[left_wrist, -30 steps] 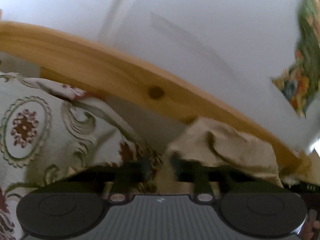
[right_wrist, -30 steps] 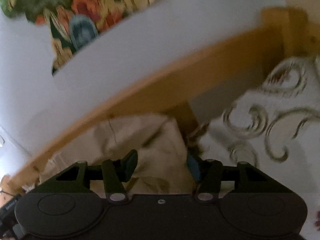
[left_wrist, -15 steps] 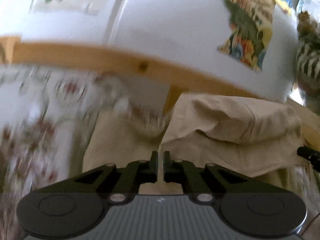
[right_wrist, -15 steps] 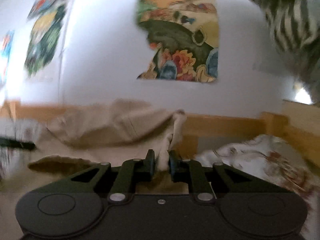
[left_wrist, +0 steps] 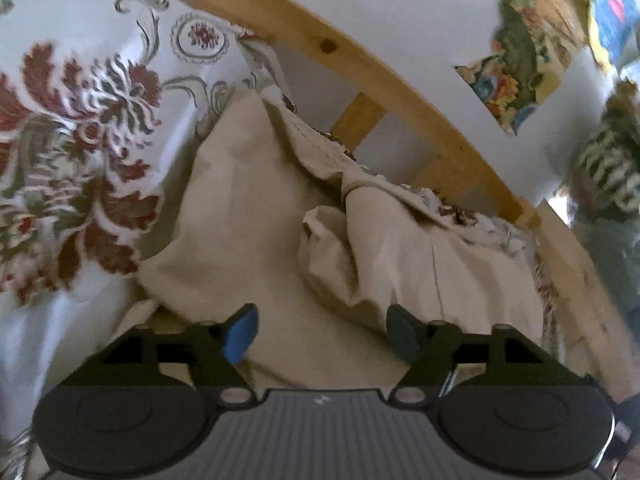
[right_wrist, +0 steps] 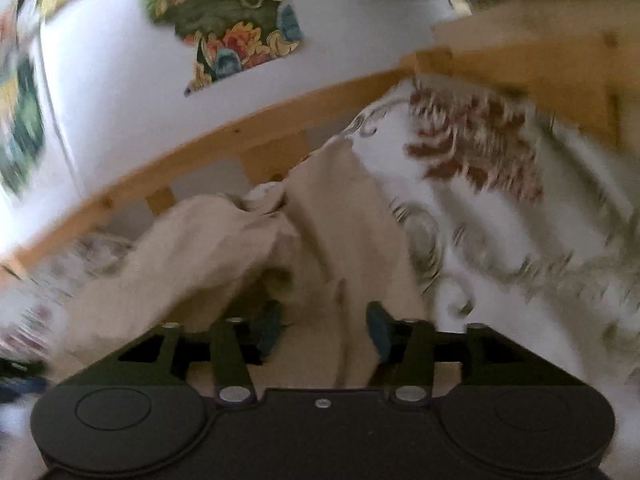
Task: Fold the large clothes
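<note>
A beige garment lies rumpled on a floral bedspread, with folds bunched toward the wooden bed rail. It also shows in the right wrist view. My left gripper is open just above the cloth, with nothing between its blue pads. My right gripper is open too, low over a fold of the same garment.
A wooden bed rail runs behind the garment, with a white wall and colourful pictures above it. In the right wrist view the rail meets a wooden end board. The floral bedspread spreads to the right.
Half a second ago both grippers were shut on pinched cloth and held it up. Now both are open, lower over the bed, and the garment lies on the bedspread.
</note>
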Demonstrator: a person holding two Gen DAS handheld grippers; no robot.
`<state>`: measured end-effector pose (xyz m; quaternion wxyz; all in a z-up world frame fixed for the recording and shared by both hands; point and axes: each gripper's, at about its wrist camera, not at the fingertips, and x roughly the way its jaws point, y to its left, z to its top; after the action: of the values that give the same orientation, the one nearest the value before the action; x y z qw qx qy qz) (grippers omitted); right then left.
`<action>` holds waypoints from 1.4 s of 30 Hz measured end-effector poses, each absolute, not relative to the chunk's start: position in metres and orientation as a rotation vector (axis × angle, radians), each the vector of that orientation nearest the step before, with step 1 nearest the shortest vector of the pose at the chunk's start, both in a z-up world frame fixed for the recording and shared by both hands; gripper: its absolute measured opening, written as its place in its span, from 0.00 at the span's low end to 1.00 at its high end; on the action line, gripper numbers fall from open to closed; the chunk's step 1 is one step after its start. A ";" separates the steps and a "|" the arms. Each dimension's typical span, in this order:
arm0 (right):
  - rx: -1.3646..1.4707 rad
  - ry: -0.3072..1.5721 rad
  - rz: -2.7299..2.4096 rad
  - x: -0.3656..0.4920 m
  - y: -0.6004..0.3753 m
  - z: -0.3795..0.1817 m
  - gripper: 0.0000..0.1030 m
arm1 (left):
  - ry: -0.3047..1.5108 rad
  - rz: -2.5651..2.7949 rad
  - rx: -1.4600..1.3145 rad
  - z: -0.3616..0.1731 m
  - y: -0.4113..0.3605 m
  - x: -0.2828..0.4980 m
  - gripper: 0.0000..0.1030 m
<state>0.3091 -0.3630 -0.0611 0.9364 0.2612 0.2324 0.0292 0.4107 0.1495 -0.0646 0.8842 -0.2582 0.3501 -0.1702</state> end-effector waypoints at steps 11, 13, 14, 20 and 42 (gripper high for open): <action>1.061 0.535 0.190 0.388 -0.392 -0.060 0.66 | 0.849 -0.363 -0.577 -0.072 0.111 0.470 0.08; 0.964 0.541 0.197 0.401 -0.384 -0.050 0.37 | 0.736 -0.354 -0.516 -0.059 0.111 0.456 0.04; 0.880 0.521 0.206 0.402 -0.378 -0.041 0.22 | 0.686 -0.353 -0.465 -0.053 0.110 0.448 0.04; 0.183 0.451 0.201 0.373 -0.313 -0.029 0.17 | 0.732 -0.349 -0.257 -0.078 0.094 0.441 0.08; -0.141 0.455 0.004 0.424 -0.285 -0.037 0.72 | 0.652 -0.164 -0.070 -0.070 0.055 0.464 0.70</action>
<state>0.4242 -0.2846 -0.0368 0.9718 -0.0699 0.2254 0.0020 0.4635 0.0546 -0.0695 0.9434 -0.0344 0.3199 -0.0805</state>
